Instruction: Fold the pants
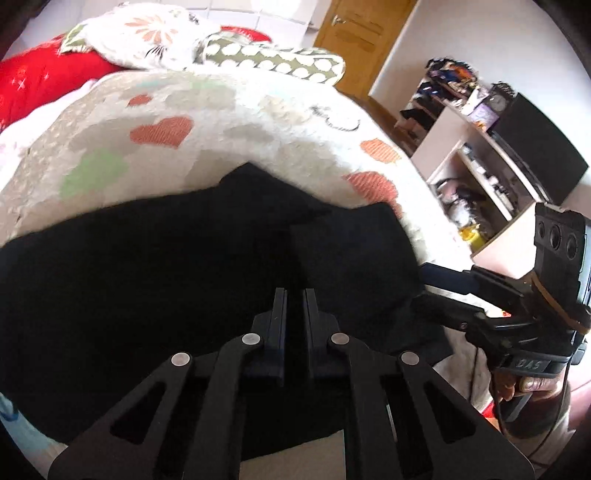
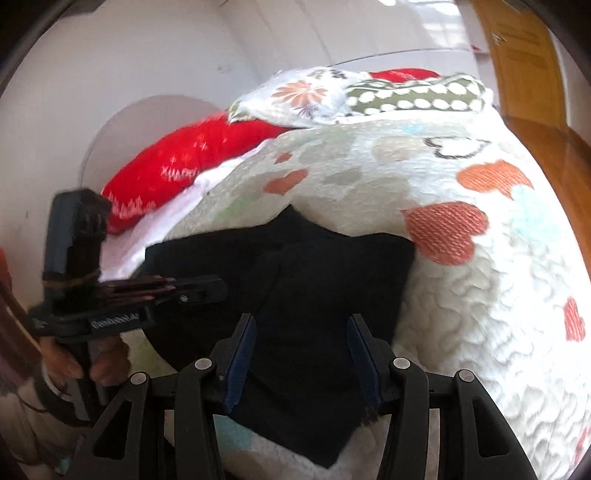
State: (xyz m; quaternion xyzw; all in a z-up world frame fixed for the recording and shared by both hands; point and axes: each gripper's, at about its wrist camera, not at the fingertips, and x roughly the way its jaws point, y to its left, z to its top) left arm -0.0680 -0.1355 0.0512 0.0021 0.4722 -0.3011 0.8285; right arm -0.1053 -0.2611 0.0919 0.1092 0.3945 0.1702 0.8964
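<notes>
Black pants [image 1: 166, 280] lie partly folded on a white quilt with orange hearts [image 1: 221, 122]; they also show in the right wrist view [image 2: 314, 280]. My left gripper [image 1: 294, 295] hovers over the pants, its jaws nearly together with a narrow gap and nothing visible between them. My right gripper [image 2: 301, 325] is open wide above the pants' near edge, empty. It also shows in the left wrist view [image 1: 428, 284] at the pants' right edge. The left gripper shows in the right wrist view [image 2: 218, 288] over the pants' left part.
A red pillow [image 2: 177, 170], a floral pillow [image 2: 295, 96] and a polka-dot pillow [image 2: 417, 96] lie at the bed's head. A cluttered shelf unit with a dark screen [image 1: 532, 147] stands right of the bed. A wooden door [image 1: 362, 33] is behind.
</notes>
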